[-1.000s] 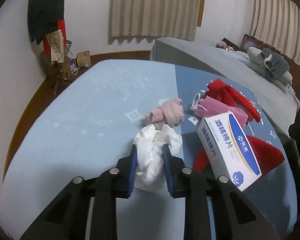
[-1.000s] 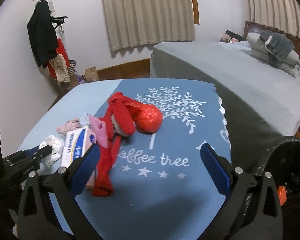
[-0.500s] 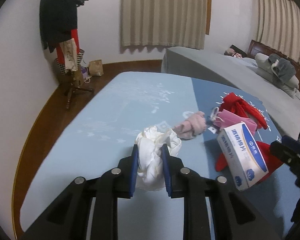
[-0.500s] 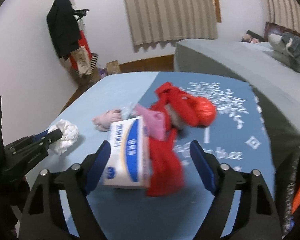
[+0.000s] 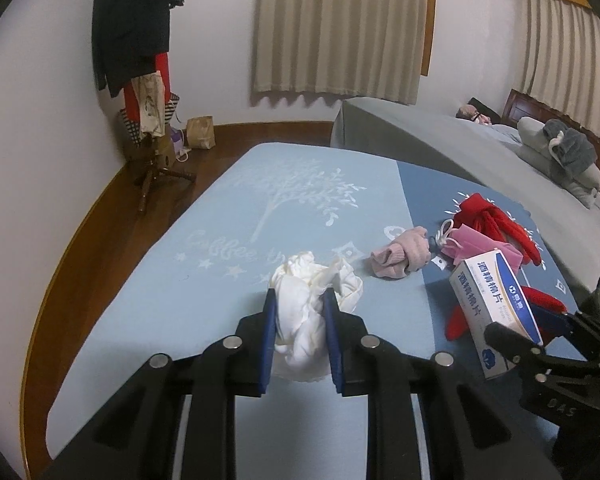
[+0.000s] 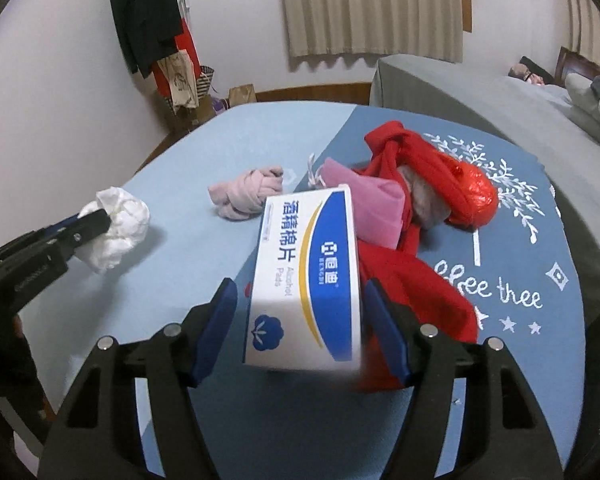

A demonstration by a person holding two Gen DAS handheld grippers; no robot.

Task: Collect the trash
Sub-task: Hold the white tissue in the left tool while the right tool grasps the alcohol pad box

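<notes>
My left gripper is shut on a crumpled white tissue wad and holds it just above the blue tablecloth; the wad also shows in the right wrist view. My right gripper is open, its jaws on either side of a white-and-blue alcohol pads box, with small gaps to both sides. The box also shows in the left wrist view, lying partly on red cloth.
A rolled pink sock, a pink pouch, a red garment and a red plastic bag lie on the table. A grey bed stands behind. A coat stand is far left.
My right gripper has swung left and closed in around the alcohol pads box, its jaws narrowing. My left gripper has kept the tissue wad and drawn back slightly.
</notes>
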